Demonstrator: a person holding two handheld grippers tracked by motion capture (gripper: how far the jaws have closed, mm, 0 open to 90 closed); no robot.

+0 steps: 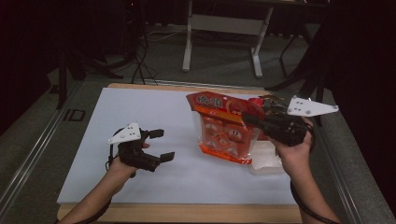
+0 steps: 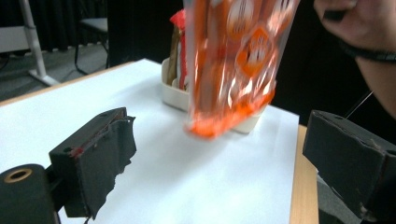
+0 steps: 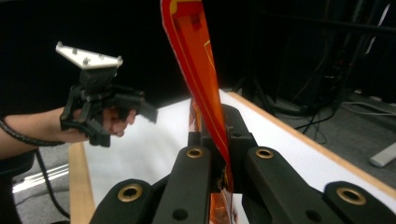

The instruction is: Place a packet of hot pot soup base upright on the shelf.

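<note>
Behind the orange snack bag (image 2: 233, 65), left gripper view reveals a white tray (image 2: 175, 95) holding packets; right gripper (image 1: 250, 119) pinches the bag, left gripper (image 1: 161, 144) spread.

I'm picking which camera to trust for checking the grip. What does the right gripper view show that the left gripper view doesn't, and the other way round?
Right gripper view alone: the right gripper with its jaws closed on the top edge of the orange snack bag, and the left gripper seen from outside, held over the table.

Left gripper view alone: the bag's lower end hanging clear above the white tray, between the left gripper's open jaws, touching neither.

Both: the bag and the white table top.
</note>
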